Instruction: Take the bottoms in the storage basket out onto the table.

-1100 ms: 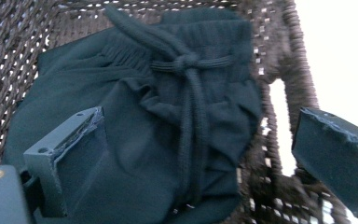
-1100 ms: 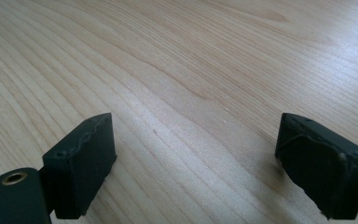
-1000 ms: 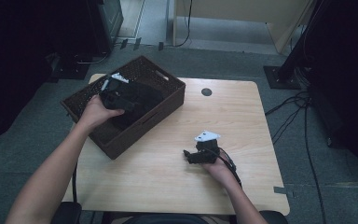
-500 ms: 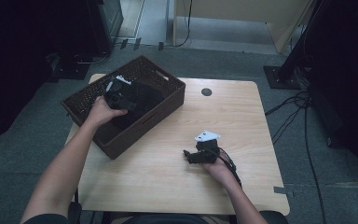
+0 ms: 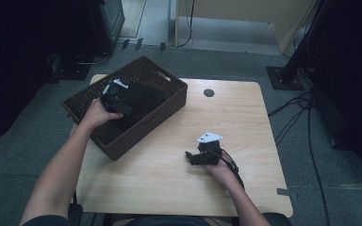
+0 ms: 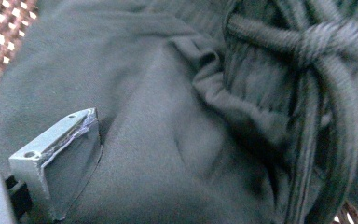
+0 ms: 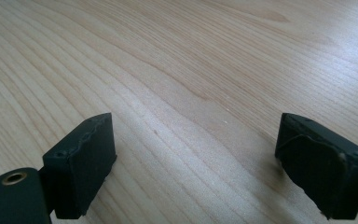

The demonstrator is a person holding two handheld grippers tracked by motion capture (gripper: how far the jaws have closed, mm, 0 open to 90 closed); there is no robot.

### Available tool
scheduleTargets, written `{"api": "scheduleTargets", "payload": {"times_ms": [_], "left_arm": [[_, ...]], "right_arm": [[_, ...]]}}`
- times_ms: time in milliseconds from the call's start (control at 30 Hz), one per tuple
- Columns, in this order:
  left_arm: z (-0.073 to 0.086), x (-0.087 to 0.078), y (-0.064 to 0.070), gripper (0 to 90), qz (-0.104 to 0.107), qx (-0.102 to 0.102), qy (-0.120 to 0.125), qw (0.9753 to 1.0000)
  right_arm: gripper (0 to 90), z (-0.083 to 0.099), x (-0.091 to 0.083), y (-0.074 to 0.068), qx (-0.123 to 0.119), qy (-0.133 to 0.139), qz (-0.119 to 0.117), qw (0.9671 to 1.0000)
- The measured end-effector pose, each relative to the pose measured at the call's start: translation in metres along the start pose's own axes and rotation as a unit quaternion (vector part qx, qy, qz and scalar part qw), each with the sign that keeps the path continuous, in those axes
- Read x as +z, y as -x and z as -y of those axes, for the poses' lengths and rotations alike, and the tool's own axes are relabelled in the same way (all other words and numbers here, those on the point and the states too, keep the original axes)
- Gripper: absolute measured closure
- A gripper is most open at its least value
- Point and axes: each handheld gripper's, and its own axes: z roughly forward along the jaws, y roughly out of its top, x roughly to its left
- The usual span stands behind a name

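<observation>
Reaching into the basket (image 5: 169,101) at ten o'clock, left gripper (image 5: 115,100) straddles the cloth (image 6: 168,140), jaws apart, nothing lifted yet; right gripper (image 5: 202,155) idles wide open on the table (image 5: 245,122).

garment (image 5: 143,101) in basket (image 5: 122,148) – table (image 5: 245,122) left-rear | right gripper (image 5: 188,157) on table – front-centre

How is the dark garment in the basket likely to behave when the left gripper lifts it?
The dark garment is creased, so it will probably sag and drape. Its knotted drawstring may dangle or snag on the woven basket. The left gripper presses into it, jaws apart.
</observation>
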Motion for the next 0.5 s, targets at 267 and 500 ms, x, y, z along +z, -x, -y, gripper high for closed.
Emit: {"api": "scheduleTargets", "payload": {"times_ms": [267,500], "left_arm": [[0.001,0.008,0.017,0.8,-0.006,0.04,-0.007,0.9991],[-0.007,-0.002,0.016,62.0,-0.004,0.048,0.021,0.9986]], "right_arm": [[11.6,0.0,0.0,0.0,0.0,0.0,-0.001,1.0],[11.5,0.0,0.0,0.0,0.0,0.0,-0.001,1.0]]}}
